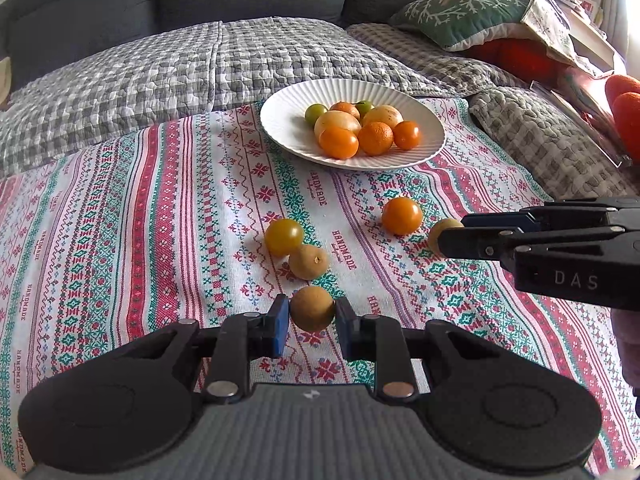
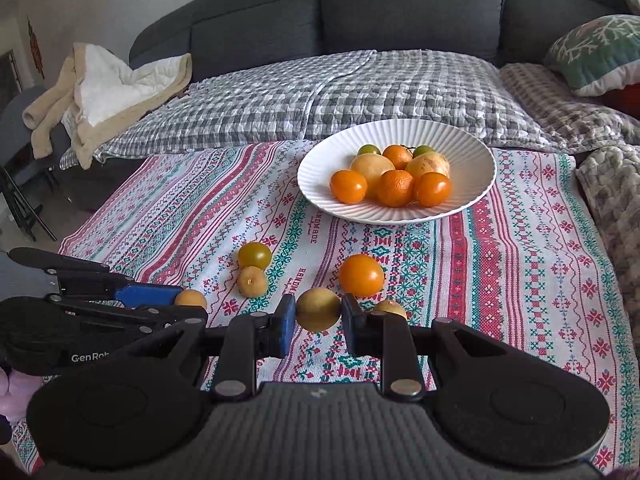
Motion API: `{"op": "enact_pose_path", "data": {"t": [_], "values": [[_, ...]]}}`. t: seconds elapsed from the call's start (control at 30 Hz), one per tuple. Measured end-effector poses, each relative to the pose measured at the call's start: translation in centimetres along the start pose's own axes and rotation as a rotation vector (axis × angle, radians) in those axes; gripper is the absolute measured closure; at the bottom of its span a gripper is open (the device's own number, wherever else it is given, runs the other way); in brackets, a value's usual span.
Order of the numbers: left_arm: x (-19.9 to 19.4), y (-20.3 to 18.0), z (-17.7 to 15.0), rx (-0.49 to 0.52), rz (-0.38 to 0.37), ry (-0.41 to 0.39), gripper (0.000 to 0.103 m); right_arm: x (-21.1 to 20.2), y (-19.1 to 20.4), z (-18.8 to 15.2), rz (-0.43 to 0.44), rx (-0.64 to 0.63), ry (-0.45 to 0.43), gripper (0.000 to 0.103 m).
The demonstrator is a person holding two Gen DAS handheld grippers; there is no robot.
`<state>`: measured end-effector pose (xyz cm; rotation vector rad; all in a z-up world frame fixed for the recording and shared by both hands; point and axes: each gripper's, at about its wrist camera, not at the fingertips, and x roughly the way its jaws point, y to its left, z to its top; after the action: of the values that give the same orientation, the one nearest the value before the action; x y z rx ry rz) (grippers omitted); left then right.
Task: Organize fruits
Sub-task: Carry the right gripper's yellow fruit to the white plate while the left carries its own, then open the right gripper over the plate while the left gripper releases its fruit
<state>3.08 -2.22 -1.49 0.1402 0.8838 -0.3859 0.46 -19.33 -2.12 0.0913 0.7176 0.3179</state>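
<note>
Tan fruit (image 1: 312, 308) gripped in left tool (image 1: 312, 322), right tool (image 2: 319, 322) clamping yellowish fruit (image 2: 319, 309)

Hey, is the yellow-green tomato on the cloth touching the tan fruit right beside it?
Touching. In the left wrist view the yellow-green tomato overlaps the tan fruit with no cloth showing between them; the right wrist view shows the same.

A wide strip of bare patterned cloth (image 2: 520, 264) is left open on the right of the white plate (image 2: 472, 152). The way straight to the plate is blocked by an orange tomato (image 2: 361, 275), a yellow-green tomato (image 2: 255, 255) and a small brown fruit (image 2: 252, 281).
</note>
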Motion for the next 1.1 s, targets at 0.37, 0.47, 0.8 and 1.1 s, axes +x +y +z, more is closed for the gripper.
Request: {"op": "enact_pose_path", "data": {"t": [0.37, 0.47, 0.8, 1.1], "values": [[0.8, -1.6, 3.6, 0.001, -0.043, -0.106, 0.09, 0.3, -3.8, 2.6, -0.022, 0.188, -0.071, 0.081], [1.5, -2.2, 4.8, 0.01, -0.06, -0.129, 0.09, 1.0, -4.8, 3.3, -0.033, 0.219, -0.082, 0.081], [5.3, -3.9, 7.8, 0.05, -0.073, -0.144, 0.09, 3.3, -7.1, 4.4, -0.034, 0.309, -0.118, 0.081], [7.7, -4.2, 8.7, 0.065, -0.066, -0.13, 0.09, 4.7, -7.5, 4.4, -0.039, 0.305, -0.109, 0.081]]}}
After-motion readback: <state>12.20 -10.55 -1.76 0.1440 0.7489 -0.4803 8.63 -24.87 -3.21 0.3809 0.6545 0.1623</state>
